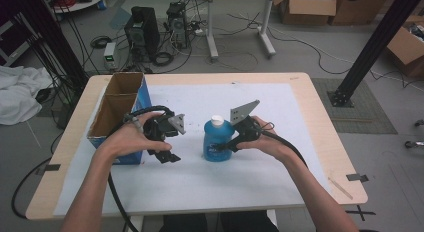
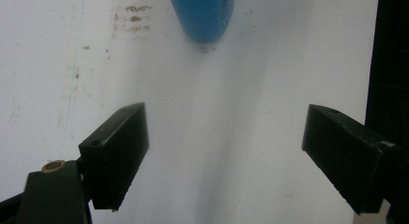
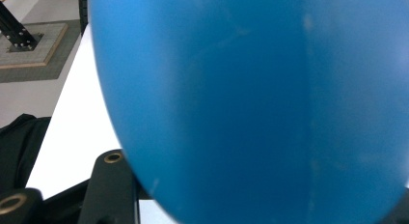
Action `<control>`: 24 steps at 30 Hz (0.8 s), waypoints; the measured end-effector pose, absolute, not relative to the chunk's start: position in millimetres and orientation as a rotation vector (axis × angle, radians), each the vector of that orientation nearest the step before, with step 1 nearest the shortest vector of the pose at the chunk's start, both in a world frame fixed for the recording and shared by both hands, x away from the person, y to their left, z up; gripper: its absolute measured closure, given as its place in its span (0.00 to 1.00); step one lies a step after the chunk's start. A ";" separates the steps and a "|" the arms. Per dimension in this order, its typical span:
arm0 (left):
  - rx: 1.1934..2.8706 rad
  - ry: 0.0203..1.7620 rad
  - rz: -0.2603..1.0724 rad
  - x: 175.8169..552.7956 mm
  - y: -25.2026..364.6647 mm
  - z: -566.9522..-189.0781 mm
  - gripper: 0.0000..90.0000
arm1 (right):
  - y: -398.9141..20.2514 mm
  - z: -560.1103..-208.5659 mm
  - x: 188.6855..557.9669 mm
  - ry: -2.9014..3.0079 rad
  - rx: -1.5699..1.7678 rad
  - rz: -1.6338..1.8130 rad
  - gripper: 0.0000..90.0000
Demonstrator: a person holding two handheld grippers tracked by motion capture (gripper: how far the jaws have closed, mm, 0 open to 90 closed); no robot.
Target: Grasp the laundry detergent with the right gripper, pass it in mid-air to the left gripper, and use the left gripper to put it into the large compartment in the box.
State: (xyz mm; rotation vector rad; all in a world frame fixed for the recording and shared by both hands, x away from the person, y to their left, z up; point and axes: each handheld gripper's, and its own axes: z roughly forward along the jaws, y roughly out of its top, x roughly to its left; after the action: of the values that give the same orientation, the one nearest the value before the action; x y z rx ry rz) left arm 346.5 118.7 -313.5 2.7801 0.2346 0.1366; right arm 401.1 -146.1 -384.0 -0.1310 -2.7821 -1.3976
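The blue bottle point(image 1: 218, 141) with its white cap point(image 1: 216, 120) stands upright near the middle of the bench point(image 1: 300, 142) — on the white sheet point(image 1: 250, 177) that covers it. The right gripper point(image 1: 227, 146) has its jaws pinching the bottle low on its body, from the bottle's right side. Just left of the bottle the left gripper point(image 1: 167, 152) hangs with jaws spread, nothing between them. Farther left of the bottle, an open cardboard box point(image 1: 120, 104) stands at the sheet's edge.
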 end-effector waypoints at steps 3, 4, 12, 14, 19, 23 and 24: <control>2.776 0.239 0.138 346.2 118.5 -313.8 0.19 | -146.2 -383.7 401.1 -2.783 -0.130 -1.396 0.47; 2.779 0.236 0.139 346.4 118.1 -313.3 0.19 | -146.3 -383.7 400.9 -2.784 -0.130 -1.397 0.48; 2.767 0.239 0.137 346.6 117.3 -310.1 0.19 | -146.3 -383.3 401.4 -2.783 -0.126 -1.395 0.48; 2.765 0.237 0.137 346.9 117.1 -308.2 0.19 | -146.3 -383.1 401.4 -2.785 -0.122 -1.393 0.48; 2.758 0.238 0.136 347.7 116.5 -303.8 0.19 | -146.2 -382.5 402.3 -2.787 -0.142 -1.394 0.49; 2.759 0.238 0.131 348.9 115.8 -300.8 0.19 | -148.0 -380.4 403.0 -2.817 -0.141 -1.396 0.49; 2.757 0.235 0.134 349.4 115.5 -300.1 0.19 | -148.8 -379.1 403.1 -2.825 -0.133 -1.392 0.49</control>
State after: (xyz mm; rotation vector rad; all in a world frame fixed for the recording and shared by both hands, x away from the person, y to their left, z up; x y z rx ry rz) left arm 349.4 115.5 -300.1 2.7567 0.2354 0.1335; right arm 403.1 -148.8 -379.1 -0.1333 -2.8254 -1.3922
